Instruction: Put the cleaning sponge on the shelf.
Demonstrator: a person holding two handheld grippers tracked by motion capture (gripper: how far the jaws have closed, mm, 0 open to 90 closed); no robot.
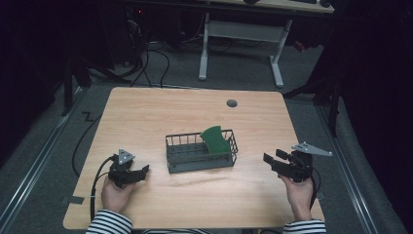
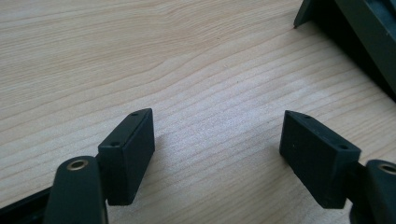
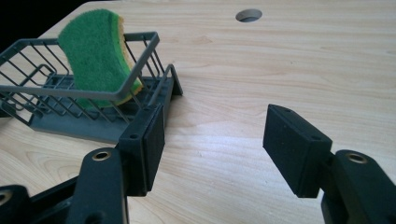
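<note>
The green scouring sponge with a yellow foam backing [image 1: 215, 139] stands on edge in the dark grey wire basket [image 1: 201, 163], leaning against the basket's right end at the middle of the pale wooden desk [image 1: 160, 109]. Judging by this, the placing looks done, or, if the sponge is to come out, nothing has begun; neither hand-held gripper touches it. The right hand-held gripper [image 1: 270, 161] sits near the basket's right end, apart from it, with its jaws spread and empty; in the right gripper view the sponge [image 3: 95, 51] lies ahead and to the left, beyond the left jaw. The left hand-held gripper [image 1: 142, 170] rests near the basket's left end, its jaws likewise apart over bare desk, with a basket corner [image 2: 355, 32] just in sight, well apart from the sponge.
</note>
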